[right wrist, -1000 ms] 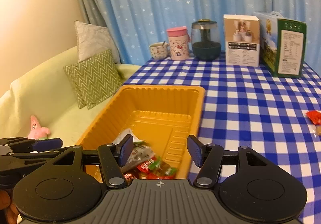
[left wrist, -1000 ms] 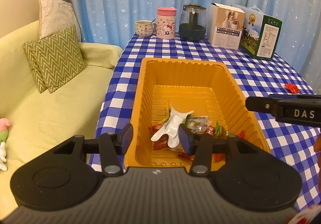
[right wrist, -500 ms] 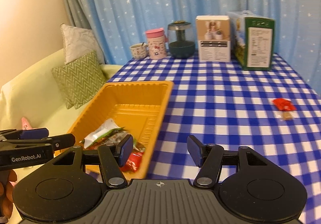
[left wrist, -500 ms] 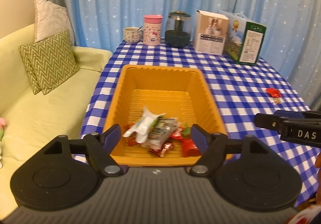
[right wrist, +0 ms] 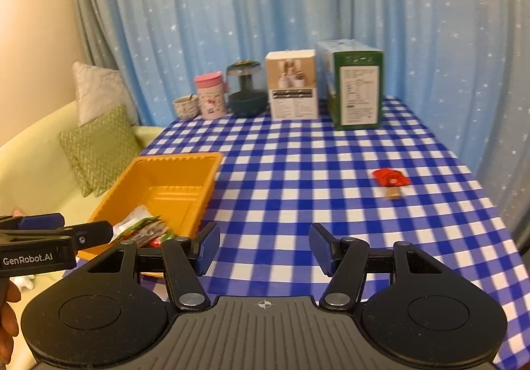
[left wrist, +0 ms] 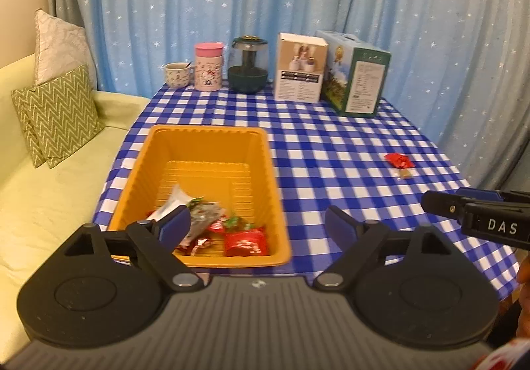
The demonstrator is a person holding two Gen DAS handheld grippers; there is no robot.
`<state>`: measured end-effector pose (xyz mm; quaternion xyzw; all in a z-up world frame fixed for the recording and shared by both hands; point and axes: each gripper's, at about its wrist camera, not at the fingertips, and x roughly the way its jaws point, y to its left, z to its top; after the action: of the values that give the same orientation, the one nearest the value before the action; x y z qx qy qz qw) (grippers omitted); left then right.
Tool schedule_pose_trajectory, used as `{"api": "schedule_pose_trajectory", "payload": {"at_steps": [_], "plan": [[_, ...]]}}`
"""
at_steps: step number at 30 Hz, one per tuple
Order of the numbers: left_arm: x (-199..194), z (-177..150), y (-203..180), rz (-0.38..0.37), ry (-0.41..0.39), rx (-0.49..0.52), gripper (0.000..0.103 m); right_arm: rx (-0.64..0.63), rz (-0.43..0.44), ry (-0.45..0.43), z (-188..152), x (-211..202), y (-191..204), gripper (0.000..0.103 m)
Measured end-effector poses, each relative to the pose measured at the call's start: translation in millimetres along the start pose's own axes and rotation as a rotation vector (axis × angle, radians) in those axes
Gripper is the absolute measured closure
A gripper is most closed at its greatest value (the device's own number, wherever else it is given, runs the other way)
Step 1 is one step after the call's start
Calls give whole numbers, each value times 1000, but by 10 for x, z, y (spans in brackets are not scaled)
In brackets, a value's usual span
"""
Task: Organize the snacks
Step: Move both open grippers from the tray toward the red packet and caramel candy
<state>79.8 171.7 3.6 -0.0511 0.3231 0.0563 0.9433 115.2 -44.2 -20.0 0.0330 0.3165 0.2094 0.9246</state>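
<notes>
An orange basket (left wrist: 198, 144) stands at the left of the checked table and holds several snack packets (left wrist: 228, 234). It also shows in the right wrist view (right wrist: 172, 168). A red snack packet (left wrist: 399, 160) with a small tan snack (left wrist: 404, 174) lies on the cloth at the right; both show in the right wrist view, the red packet (right wrist: 389, 178) and the tan snack (right wrist: 393, 193). My left gripper (left wrist: 256, 224) is open and empty above the basket's near right corner. My right gripper (right wrist: 265, 247) is open and empty above bare cloth, short of the red packet.
At the table's far edge stand a cup (left wrist: 178, 74), a pink Hello Kitty tumbler (left wrist: 209, 67), a dark glass jar (left wrist: 248, 65), a white box (left wrist: 300, 68) and a green box (left wrist: 359, 78). A yellow sofa (left wrist: 49, 178) with cushions lies left. Blue curtains hang behind.
Both grippers have pulled back and swung right, away from the basket. The left jaws have opened wider. The red packet has come into fuller view.
</notes>
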Motion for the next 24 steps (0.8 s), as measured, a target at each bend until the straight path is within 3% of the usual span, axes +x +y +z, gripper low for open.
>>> {"api": "schedule_pose_trajectory", "payload": {"at_steps": [10, 24], "plan": [[-82, 21, -369, -58, -15, 28, 11, 22, -49, -28, 33, -311, -310, 43], [137, 45, -835, -132, 11, 68, 11, 94, -142, -34, -41, -437, -911, 43]]}}
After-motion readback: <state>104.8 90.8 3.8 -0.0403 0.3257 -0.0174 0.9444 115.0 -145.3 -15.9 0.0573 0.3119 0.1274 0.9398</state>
